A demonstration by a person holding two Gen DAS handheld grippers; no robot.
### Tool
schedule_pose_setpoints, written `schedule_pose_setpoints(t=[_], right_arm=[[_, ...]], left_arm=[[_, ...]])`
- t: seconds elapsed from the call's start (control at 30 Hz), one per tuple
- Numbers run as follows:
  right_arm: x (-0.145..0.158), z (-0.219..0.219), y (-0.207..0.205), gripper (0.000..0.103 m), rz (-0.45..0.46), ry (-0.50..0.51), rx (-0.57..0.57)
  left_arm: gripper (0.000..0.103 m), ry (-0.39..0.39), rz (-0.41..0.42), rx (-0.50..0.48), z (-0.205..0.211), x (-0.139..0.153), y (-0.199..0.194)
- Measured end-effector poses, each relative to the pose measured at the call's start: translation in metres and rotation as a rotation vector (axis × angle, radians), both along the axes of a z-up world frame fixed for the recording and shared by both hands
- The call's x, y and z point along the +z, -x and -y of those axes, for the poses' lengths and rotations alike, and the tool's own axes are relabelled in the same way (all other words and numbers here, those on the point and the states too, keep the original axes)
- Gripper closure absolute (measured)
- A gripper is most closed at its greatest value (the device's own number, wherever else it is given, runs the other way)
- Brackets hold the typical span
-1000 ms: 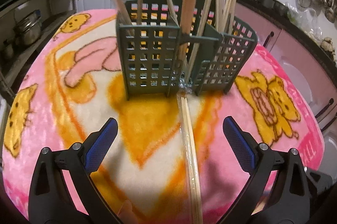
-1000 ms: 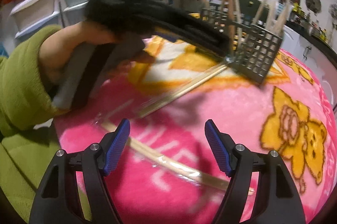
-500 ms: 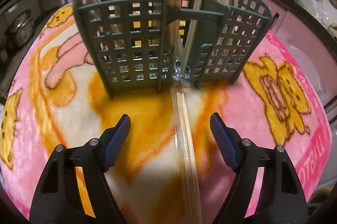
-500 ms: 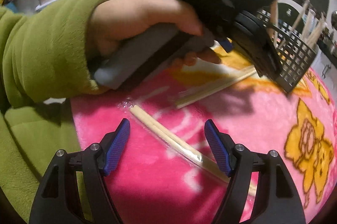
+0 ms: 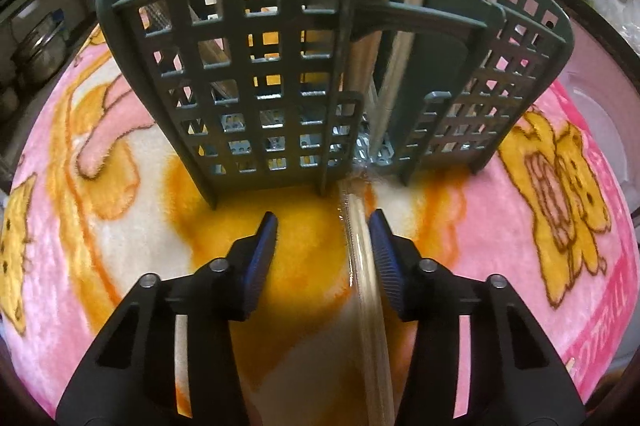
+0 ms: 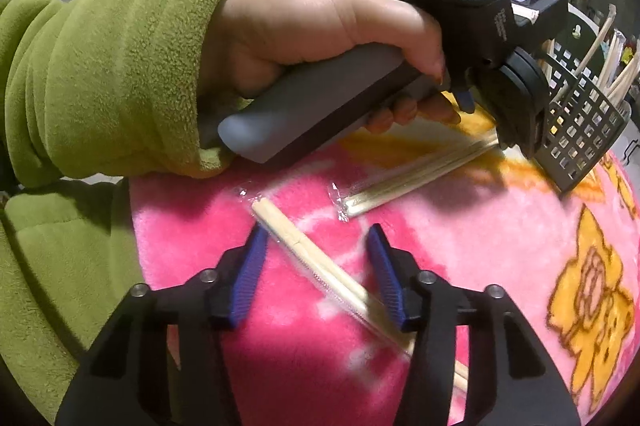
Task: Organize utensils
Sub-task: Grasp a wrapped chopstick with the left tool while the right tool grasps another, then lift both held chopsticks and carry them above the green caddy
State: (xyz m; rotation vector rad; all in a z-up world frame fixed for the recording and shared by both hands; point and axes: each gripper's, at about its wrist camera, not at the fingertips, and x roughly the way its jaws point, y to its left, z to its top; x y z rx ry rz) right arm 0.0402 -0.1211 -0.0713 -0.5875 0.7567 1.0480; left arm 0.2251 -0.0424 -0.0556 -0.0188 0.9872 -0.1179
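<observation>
The grey utensil caddy (image 5: 256,74) is set close ahead of the left claw (image 5: 322,226), leaving little room. Both claws are closing, pads not yet pressing. One wrapped chopstick pair (image 5: 366,266) lies against its right pad; another (image 6: 320,262) lies diagonally between the right claw (image 6: 316,238) fingers. No legible writing noted.

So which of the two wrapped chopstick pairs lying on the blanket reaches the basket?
The pair between the left tongs: this wrapped pair runs up to the basket; the other pair, between the right tongs, lies apart.
</observation>
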Motion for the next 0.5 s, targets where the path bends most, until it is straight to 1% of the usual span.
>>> schedule_pose_setpoints(t=[0.03,0.07,0.1,0.27,0.33,0.4,0.5], right_arm=[[0.0,0.001,-0.003,0.066,-0.003,-0.005,-0.004],[0.001,0.003,-0.005,0.068,-0.005,-0.01,-0.01],[0.002,0.005,-0.004,0.071,-0.006,-0.013,-0.014],[0.003,0.011,-0.005,0.078,0.012,-0.007,-0.024],[0.003,0.014,-0.005,0.083,0.024,-0.001,-0.033],[0.003,0.019,-0.005,0.087,0.033,0.005,-0.048],[0.003,0.028,-0.009,0.094,0.043,0.013,-0.08]], left_arm=[[0.069,-0.004,0.002,0.002,0.0,0.0,0.0],[0.071,-0.005,0.002,0.002,-0.001,0.0,-0.001],[0.074,-0.006,0.003,0.004,-0.001,-0.001,-0.002],[0.083,0.015,-0.002,0.012,-0.01,-0.001,-0.005],[0.093,0.027,-0.005,0.019,-0.021,-0.002,-0.004],[0.099,0.042,-0.009,0.038,-0.03,-0.002,-0.004],[0.1,0.091,-0.021,0.051,-0.042,-0.001,-0.004]])
